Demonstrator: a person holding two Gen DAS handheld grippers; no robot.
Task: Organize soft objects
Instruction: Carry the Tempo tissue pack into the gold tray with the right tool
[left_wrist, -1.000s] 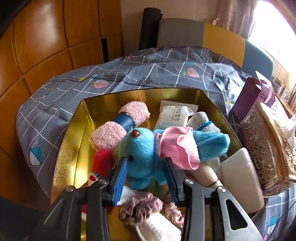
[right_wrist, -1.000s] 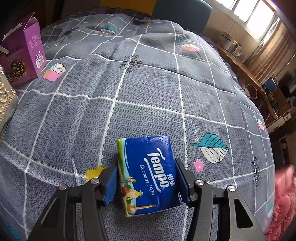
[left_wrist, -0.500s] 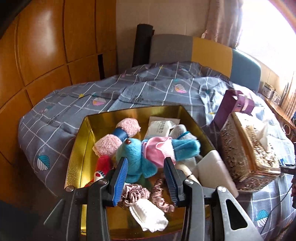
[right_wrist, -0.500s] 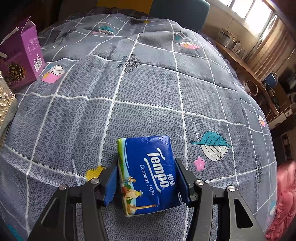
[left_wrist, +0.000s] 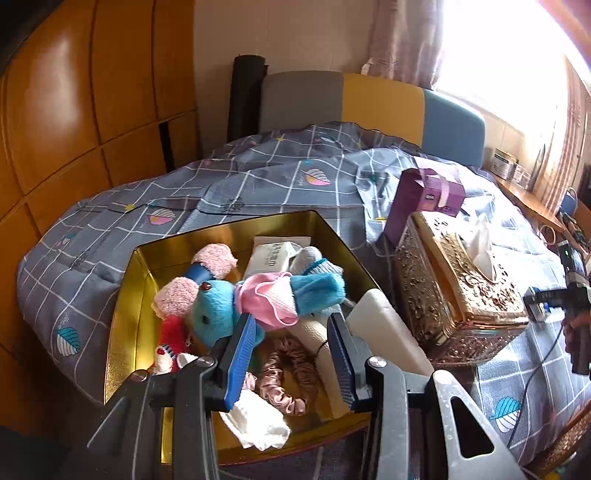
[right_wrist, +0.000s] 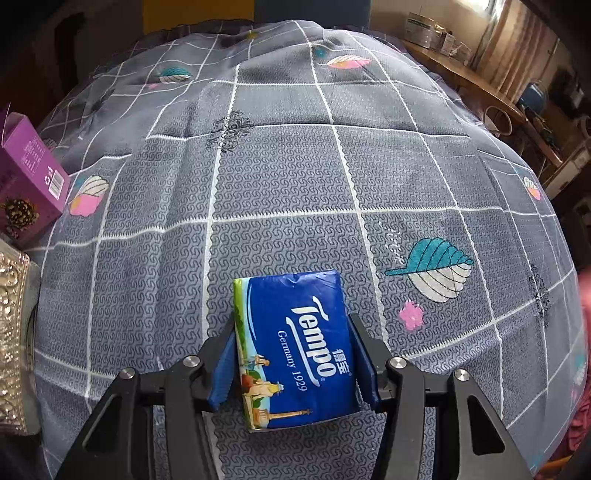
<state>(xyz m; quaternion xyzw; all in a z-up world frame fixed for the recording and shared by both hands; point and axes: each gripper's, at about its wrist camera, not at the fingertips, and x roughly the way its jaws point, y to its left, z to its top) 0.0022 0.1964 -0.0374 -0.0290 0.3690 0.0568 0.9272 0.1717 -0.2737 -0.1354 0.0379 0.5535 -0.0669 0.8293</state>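
**Tissue pack pinched in my right gripper above the bedspread; gold tin waiting under my left**

My right gripper (right_wrist: 291, 354) pinches a blue Tempo tissue pack (right_wrist: 295, 347) across its two long sides, the blue pads pressed against the wrapper. The pack projects forward beyond the fingertips and appears clear of the grey checked bedspread (right_wrist: 295, 184) below. I judge it light and compressible, with a glossy film wrapper that could slide; holding it by the long edges near mid-length, as here, should keep it from pivoting, and a firm squeeze would only dent it.

My left gripper (left_wrist: 291, 354) is spread and empty, its jaws apart over the near end of the gold tin (left_wrist: 125, 317). The tin already contains a blue plush toy (left_wrist: 218, 314), a pink scrunchie (left_wrist: 284, 373) and a white cloth (left_wrist: 258, 421). An ornate tissue box (left_wrist: 461, 288) stands just beside the tin.
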